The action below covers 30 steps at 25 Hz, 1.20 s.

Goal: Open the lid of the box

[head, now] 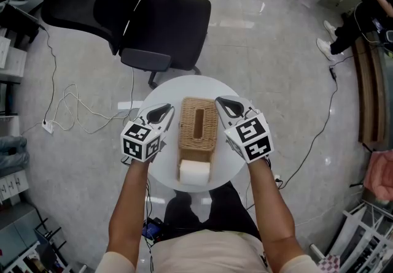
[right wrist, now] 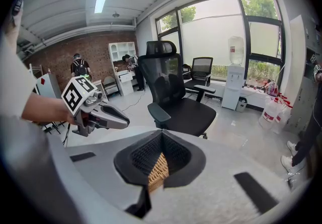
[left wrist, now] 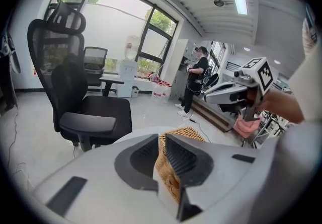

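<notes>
Box (head: 196, 150) sits centre frame on the round worktop (head: 164, 170), its wicker lid (head: 209, 121) down. Why a claw on each side?
— Likely for an even lift. The left claw (head: 167, 108) lies just beside the lid's left edge and the right claw (head: 220, 103) at its upper-right corner, both angled down toward the far end.
— Are they gripping?
— Both are pressed together. In the left gripper view wicker shows in the slit between the pads (left wrist: 181, 160). In the right gripper view the tips meet with weave below them. Whether either nips the rim cannot be told.
— And the lift?
— Not begun, by the look of it: the lid lies flat and square on the box.
</notes>
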Motion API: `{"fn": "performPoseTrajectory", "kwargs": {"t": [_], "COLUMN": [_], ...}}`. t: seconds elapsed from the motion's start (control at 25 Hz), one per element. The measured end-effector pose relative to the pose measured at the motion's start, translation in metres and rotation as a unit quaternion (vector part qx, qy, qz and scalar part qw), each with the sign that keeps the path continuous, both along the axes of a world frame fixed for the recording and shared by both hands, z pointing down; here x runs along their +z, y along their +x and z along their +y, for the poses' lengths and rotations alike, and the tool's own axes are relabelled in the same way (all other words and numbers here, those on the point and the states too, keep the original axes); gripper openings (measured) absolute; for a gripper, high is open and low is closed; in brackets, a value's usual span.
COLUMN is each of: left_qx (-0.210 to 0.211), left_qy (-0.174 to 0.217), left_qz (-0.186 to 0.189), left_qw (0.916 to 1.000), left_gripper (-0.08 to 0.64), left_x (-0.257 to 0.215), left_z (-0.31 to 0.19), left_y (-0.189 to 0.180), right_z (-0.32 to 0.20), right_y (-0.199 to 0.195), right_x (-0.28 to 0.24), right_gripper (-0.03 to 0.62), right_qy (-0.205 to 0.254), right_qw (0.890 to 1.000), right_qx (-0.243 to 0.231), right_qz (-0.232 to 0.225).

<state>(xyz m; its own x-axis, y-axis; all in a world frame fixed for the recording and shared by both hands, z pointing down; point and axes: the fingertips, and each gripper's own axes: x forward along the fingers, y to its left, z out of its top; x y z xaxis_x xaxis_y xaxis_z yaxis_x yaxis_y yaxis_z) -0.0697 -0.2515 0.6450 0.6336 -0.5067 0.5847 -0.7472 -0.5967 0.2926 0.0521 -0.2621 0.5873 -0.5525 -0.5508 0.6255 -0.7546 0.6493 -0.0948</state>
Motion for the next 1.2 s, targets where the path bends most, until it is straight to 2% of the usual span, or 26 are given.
{"fn": "performPoseTrajectory", "kwargs": {"t": [0.64,0.76,1.2], "left_qx": [0.003,0.004,0.011], "left_qy": [-0.024,-0.03,-0.052], "left_qz": [0.024,0.026,0.021], "left_qw": [0.9994,0.9992,0.9984], "left_gripper": [0.03,0.07,0.114], "left_x": [0.019,0.022,0.041], "left_z": [0.013,0.015,0.021], "left_y": [0.017,0.02,0.022], "right_z": [0.007,0.009,0.011], "right_y": [0.006,0.008,0.006], "right_x": [0.024,0.028,0.042], "right_gripper": [-0.008,-0.008,-0.008], "right_qy": [-0.015,-0.018,-0.029], "right_qw": [1.0,1.0,1.0], "right_qx": [0.0,0.0,0.002], "right_qz": [0.001,0.0,0.0]}}
